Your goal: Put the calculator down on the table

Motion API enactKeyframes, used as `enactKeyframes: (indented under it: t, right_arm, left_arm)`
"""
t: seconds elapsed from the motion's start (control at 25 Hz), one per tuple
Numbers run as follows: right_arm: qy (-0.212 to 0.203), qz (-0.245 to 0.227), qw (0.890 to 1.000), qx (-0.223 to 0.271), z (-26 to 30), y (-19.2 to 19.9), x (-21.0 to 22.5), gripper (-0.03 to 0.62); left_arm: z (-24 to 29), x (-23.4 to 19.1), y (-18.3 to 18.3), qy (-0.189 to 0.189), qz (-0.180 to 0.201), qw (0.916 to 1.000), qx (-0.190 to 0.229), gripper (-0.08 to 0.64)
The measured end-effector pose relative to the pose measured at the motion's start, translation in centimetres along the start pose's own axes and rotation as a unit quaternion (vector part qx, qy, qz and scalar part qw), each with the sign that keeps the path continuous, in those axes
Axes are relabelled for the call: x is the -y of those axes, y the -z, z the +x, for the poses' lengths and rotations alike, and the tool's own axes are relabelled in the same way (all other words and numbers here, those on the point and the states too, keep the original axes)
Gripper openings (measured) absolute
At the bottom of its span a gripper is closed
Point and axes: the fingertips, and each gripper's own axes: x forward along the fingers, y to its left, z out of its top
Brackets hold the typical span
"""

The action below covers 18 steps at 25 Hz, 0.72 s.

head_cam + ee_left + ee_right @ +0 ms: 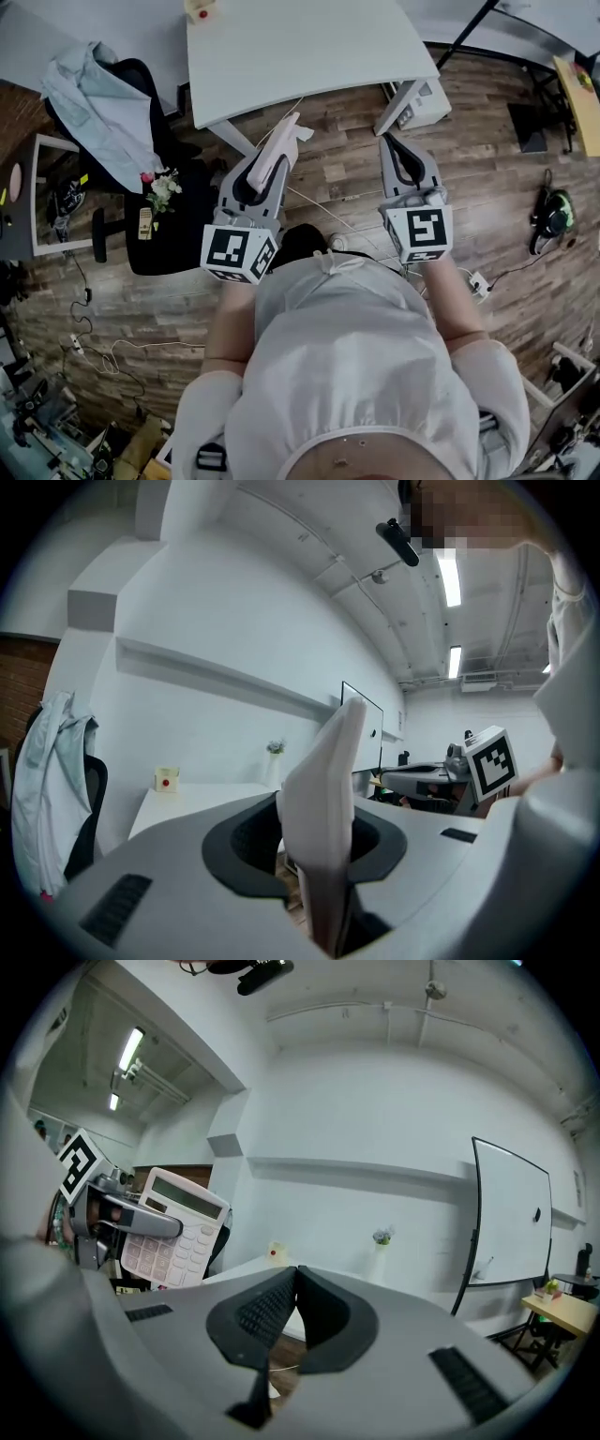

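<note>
My left gripper (272, 161) is shut on a white calculator (281, 145), held edge-up so that its thin side (328, 799) stands between the jaws in the left gripper view. From the right gripper view I see the calculator's (176, 1227) keys and display at the left, with the left gripper (141, 1218) clamped across it. My right gripper (396, 150) is shut with nothing in it, its dark pads (281, 1312) touching. Both grippers hang over the wooden floor just short of the white table (309, 47).
A small box with a red dot (200, 11) sits at the table's far edge. A black office chair with a pale jacket (94, 103) stands at the left, with a small flower bunch (161, 187) on a dark stool. Cables lie across the floor.
</note>
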Motion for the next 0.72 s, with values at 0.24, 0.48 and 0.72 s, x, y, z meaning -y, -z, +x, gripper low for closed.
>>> enactKeyframes:
  t: [0.24, 0.48, 0.72]
  right_arm:
    - [-0.006, -0.005, 1.0, 0.003, 4.0, 0.2, 3.9, 0.005]
    - [-0.016, -0.008, 1.0, 0.008, 9.9, 0.5, 6.4, 0.005]
    - [-0.029, -0.012, 0.999, -0.008, 19.2, 0.7, 7.6, 0.005]
  left_arm:
    - [4.6, -2.0, 0.1, -0.021, -0.02, 0.9996, -0.004, 0.13]
    - [9.9, -5.7, 0.2, -0.031, -0.034, 0.999, 0.0, 0.13]
    - [16.2, -12.4, 0.2, -0.044, -0.05, 0.9978, -0.005, 0.13]
